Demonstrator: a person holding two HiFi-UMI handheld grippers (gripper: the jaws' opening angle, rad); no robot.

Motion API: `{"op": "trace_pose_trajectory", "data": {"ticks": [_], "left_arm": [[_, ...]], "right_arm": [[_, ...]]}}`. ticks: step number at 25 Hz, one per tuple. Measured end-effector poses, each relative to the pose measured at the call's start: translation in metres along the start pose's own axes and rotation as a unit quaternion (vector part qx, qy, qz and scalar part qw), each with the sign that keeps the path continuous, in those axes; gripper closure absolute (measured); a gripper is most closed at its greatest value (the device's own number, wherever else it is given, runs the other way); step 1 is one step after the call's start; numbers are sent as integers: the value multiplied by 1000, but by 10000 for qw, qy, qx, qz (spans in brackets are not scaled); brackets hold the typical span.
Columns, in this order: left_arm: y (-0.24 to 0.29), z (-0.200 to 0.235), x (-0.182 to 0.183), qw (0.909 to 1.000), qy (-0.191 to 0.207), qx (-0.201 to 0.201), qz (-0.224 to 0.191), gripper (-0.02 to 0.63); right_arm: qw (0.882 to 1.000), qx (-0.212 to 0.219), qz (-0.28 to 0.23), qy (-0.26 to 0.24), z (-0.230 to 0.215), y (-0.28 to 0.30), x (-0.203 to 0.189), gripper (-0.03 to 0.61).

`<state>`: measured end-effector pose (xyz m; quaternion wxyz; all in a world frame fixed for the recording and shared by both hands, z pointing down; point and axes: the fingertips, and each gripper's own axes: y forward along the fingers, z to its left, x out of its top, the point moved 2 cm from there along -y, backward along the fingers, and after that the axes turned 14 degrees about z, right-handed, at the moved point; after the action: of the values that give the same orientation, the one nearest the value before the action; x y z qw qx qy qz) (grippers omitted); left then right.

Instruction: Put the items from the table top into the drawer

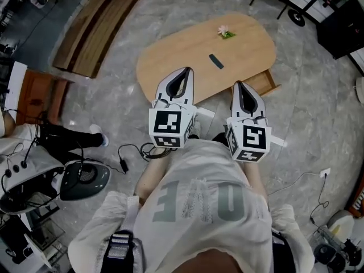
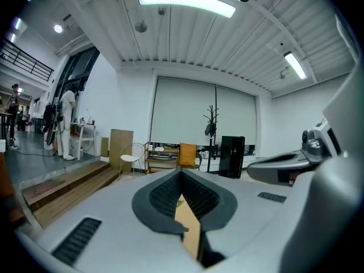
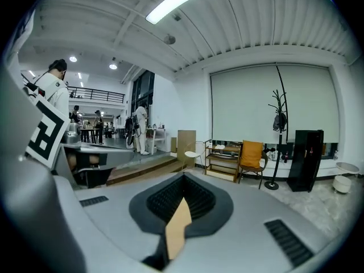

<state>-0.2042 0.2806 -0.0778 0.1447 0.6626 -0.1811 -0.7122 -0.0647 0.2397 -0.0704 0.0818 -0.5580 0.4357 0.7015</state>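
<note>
1. I hold my left gripper (image 1: 185, 73) in front of my chest, aimed at the wooden table (image 1: 170, 56). In the left gripper view its jaws (image 2: 182, 174) are pressed together at the tips with nothing between them. Only a thin strip of tan wood shows through the slit lower down.
2. My right gripper (image 1: 238, 86) sits just beside the left one at about the same height, also aimed at the table. In the right gripper view its jaws (image 3: 183, 178) are closed tip to tip and hold nothing. The same tan strip shows below the tips.
3. Both items are on the table top, beyond the tips of both grippers and touching neither.
4. A small dark flat bar (image 1: 216, 61) lies near the middle of the table, in line with the gap between the two grippers. It is the nearer of the two items.
5. A small pink flower with green leaves (image 1: 226, 32) lies further off, close to the far edge of the table and well apart from the bar.
6. The drawer (image 1: 263, 83) stands pulled out from under the near right edge of the table, just to the right of my right gripper's tip. I cannot tell from here what is in it.
7. The table stands on a grey stone floor (image 1: 114, 101).
</note>
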Motion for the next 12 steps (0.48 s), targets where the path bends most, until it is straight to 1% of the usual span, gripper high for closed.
{"op": "trace_pose_trajectory", "data": {"ticks": [2,4,7,9,12], "left_arm": [[16,10,9,10000,52,36,8,606],[28,14,12,9999,-17,103,42,606],[44,10,13,9996,-63,225,145,606],[55,7,17,9993,-65,332,168,606],[64,3,23,9985,-212,472,184,606]], "right_arm": [[10000,4,70,-48,-3,13,3,572],[9998,61,201,-36,-9,23,-1,572],[9991,292,306,-5,-22,39,-3,572],[9987,442,250,-54,-31,51,7,573],[9977,624,165,-196,-38,64,26,572]]}}
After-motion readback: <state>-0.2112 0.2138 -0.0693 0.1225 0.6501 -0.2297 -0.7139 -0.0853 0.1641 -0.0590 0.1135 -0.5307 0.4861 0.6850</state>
